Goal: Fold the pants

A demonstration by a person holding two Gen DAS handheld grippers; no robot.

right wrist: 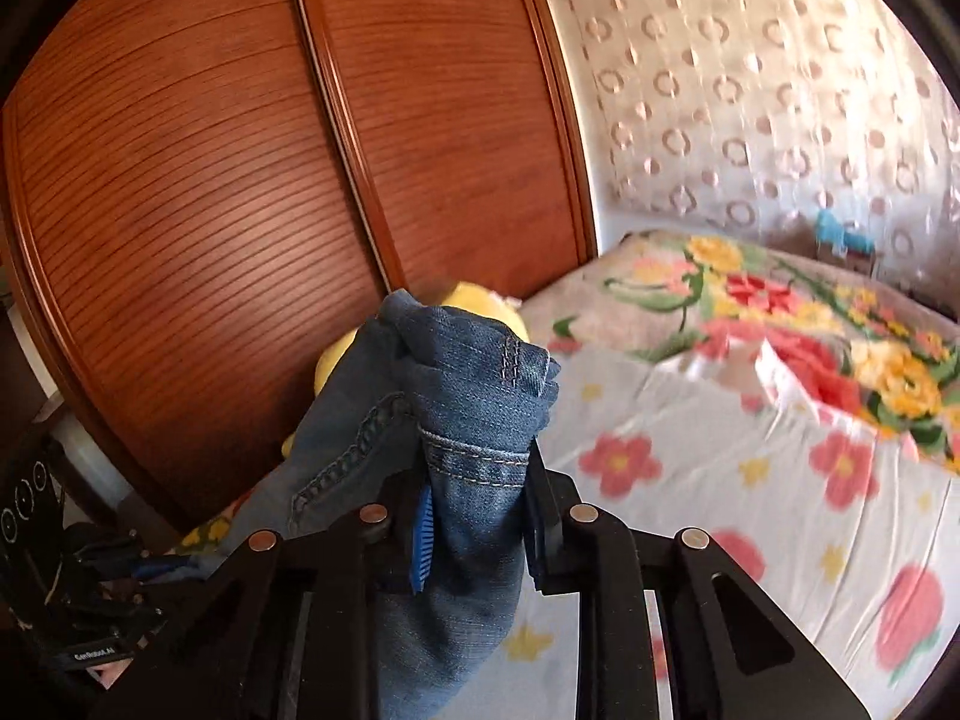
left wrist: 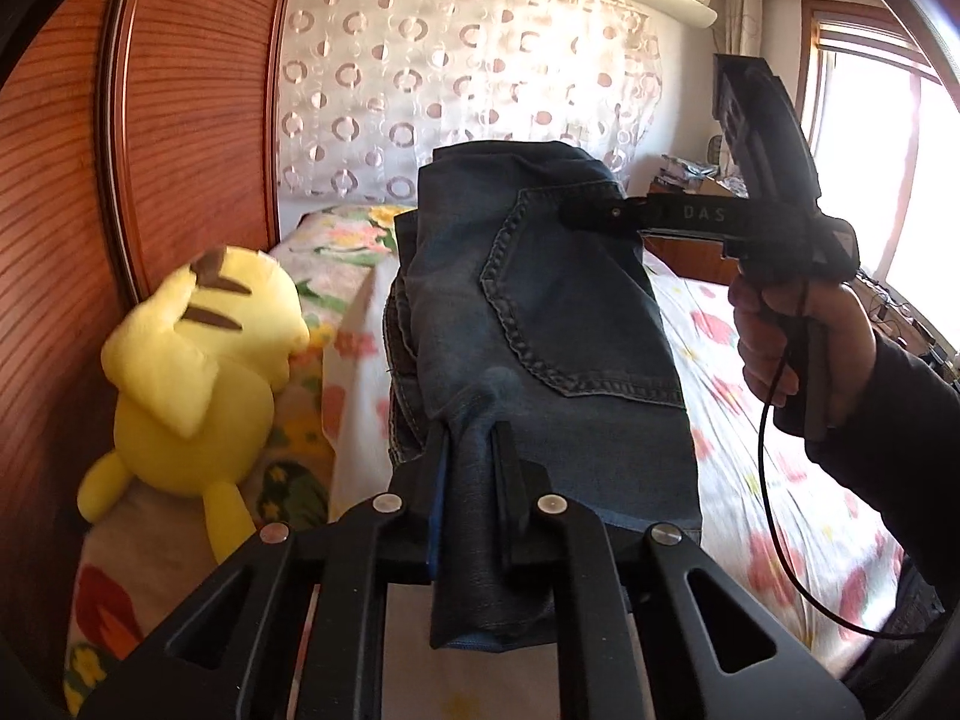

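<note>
Denim pants (left wrist: 540,324), already folded into a thick bundle, were held above the bed (left wrist: 750,360), centre frame. The left gripper (left wrist: 471,456) was clamped on the near end at lower centre; the right gripper (left wrist: 591,213) pinched the far end from the right. The long axis ran between them.

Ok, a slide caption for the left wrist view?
Both claws, left and right, grip folded jeans above a floral bed, yellow plush toy alongside.
</note>
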